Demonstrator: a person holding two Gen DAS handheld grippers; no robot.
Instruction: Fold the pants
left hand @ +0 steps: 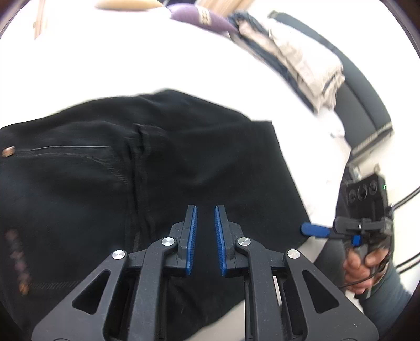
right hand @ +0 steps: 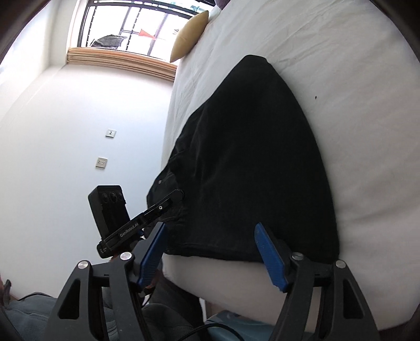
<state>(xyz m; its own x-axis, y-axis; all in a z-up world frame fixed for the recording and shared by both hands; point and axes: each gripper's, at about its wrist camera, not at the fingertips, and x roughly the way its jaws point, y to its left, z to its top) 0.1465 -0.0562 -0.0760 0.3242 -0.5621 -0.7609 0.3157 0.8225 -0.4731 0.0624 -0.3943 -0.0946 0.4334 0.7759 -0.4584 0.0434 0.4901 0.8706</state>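
Black pants (left hand: 183, 157) lie folded flat on a white bed sheet (left hand: 131, 65), a pocket with a copper rivet at the left. My left gripper (left hand: 204, 208) hovers over the cloth near its front edge, pads shut to a narrow slit with nothing between them. In the right wrist view the pants (right hand: 249, 157) stretch away along the bed (right hand: 341, 78). My right gripper (right hand: 210, 227) stands open just short of their near folded edge, its pads touching no cloth. The left gripper (right hand: 178, 195) shows at the pants' left edge. One blue finger (left hand: 315, 230) of the right gripper reaches towards the pants' right corner.
A pile of beige and dark clothes (left hand: 302, 57) lies at the far right of the bed beside a purple pillow (left hand: 194, 15). A yellow cushion (right hand: 189, 36) rests by the window (right hand: 131, 23). A person's hand (left hand: 359, 265) grips the right tool. The white wall (right hand: 78, 118) runs along the bed's left side.
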